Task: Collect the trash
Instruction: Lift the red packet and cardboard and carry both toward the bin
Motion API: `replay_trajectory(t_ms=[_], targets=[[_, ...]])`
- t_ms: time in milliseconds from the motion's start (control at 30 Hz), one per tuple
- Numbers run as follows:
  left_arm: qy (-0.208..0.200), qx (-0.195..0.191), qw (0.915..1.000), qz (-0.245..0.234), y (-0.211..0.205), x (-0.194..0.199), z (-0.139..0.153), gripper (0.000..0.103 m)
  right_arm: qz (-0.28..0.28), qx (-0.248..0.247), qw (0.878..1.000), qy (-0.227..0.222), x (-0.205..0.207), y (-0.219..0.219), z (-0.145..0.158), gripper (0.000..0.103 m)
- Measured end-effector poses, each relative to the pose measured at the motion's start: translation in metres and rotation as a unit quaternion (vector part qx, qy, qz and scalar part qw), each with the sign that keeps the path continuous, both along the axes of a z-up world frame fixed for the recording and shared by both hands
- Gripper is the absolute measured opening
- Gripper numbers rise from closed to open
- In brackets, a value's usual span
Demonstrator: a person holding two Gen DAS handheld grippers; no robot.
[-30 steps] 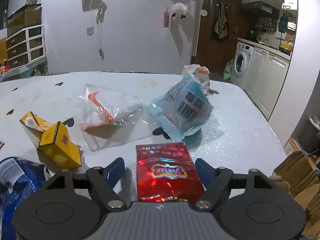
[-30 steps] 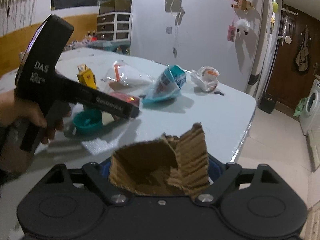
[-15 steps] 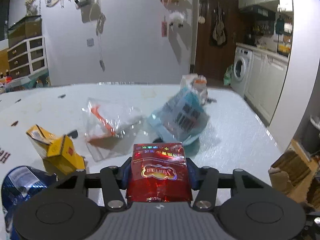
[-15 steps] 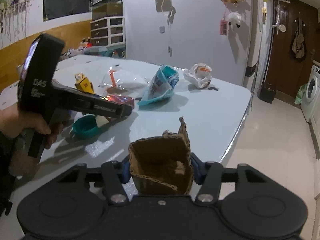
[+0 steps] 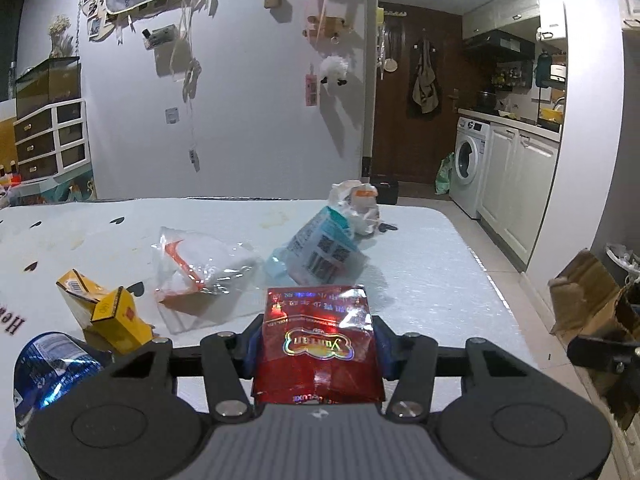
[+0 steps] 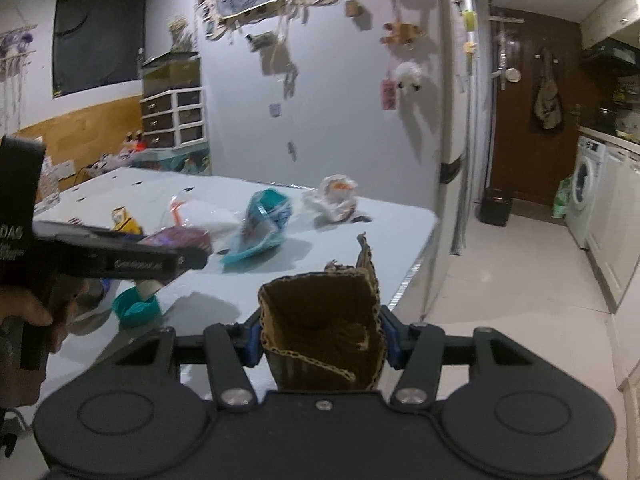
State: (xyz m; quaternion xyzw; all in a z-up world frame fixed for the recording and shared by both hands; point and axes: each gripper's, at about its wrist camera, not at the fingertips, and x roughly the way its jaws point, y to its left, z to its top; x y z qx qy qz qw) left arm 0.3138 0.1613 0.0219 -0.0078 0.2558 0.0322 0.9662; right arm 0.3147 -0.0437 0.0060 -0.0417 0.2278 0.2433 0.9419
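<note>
My left gripper (image 5: 318,346) is shut on a shiny red snack packet (image 5: 318,344), held just above the white table (image 5: 420,280). My right gripper (image 6: 322,340) is shut on a torn piece of brown cardboard (image 6: 320,332), lifted near the table's right edge. In the left wrist view that cardboard (image 5: 580,296) shows at far right. In the right wrist view the left gripper (image 6: 192,258) reaches in from the left, held by a hand (image 6: 28,312). Lying on the table are a clear plastic bag (image 5: 200,268), a teal pouch (image 5: 320,248), a crumpled white wrapper (image 5: 356,208), a yellow carton (image 5: 104,312) and a blue wrapper (image 5: 48,364).
A teal lid (image 6: 134,306) lies on the table near the left gripper. A bin (image 5: 624,258) stands on the floor at right. A washing machine (image 5: 466,168) and white cabinets (image 5: 516,192) line the far right wall, and a drawer unit (image 5: 48,140) stands at back left.
Both grippers closed from open onto their items, the left on the red packet, the right on the cardboard. Both then lifted their loads off the table, and the right one rolled.
</note>
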Motion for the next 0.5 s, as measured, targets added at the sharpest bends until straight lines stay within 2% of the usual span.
replay_trajectory(t_ms=[500], targets=[[-0.010,-0.013,0.9986,-0.050,-0.076,-0.021,0.000,0.053,-0.074,-0.006,0.997,0.008,-0.015,-0.076,-0.004,0.056]])
